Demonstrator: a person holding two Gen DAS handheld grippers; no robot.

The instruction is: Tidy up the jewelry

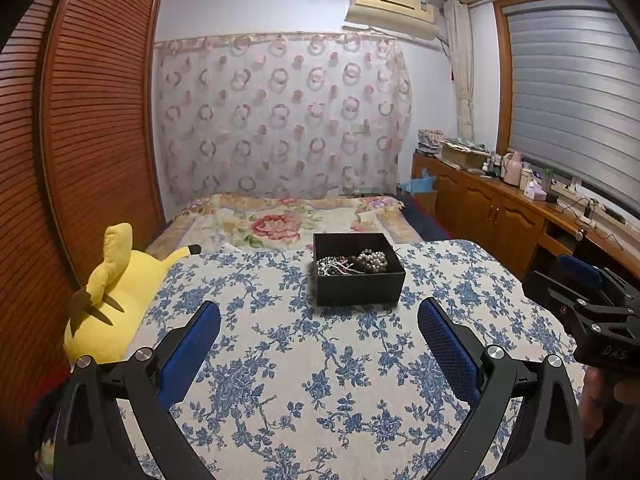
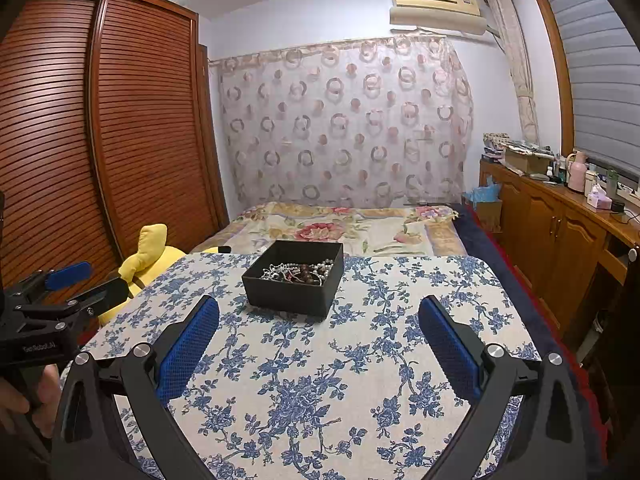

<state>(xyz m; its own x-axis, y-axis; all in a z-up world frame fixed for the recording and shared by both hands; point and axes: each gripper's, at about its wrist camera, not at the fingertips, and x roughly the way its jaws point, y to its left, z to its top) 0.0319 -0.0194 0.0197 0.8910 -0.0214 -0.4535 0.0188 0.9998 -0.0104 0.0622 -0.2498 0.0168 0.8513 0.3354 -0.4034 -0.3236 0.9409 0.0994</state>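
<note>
A black open box [image 1: 360, 288] [image 2: 292, 292] stands on the table with the blue-flowered cloth [image 1: 304, 380] [image 2: 320, 380]. Inside lies a tangle of jewelry [image 1: 352, 264] [image 2: 298, 272]: silver chains, pearl strands and dark brown beads. My left gripper [image 1: 319, 324] is open, hovering over the cloth a short way in front of the box, with nothing between its blue pads. My right gripper [image 2: 319, 320] is open too, in front of the box and slightly to its right. Each gripper shows at the edge of the other's view: the right gripper [image 1: 584, 296], the left gripper [image 2: 60, 288].
A yellow plush toy [image 1: 116, 304] [image 2: 152, 256] lies off the table's left edge. Behind the table is a bed with a floral cover [image 1: 288, 220]. A slatted wooden wardrobe [image 1: 80, 120] stands on the left, a cluttered wooden cabinet [image 1: 500, 208] on the right.
</note>
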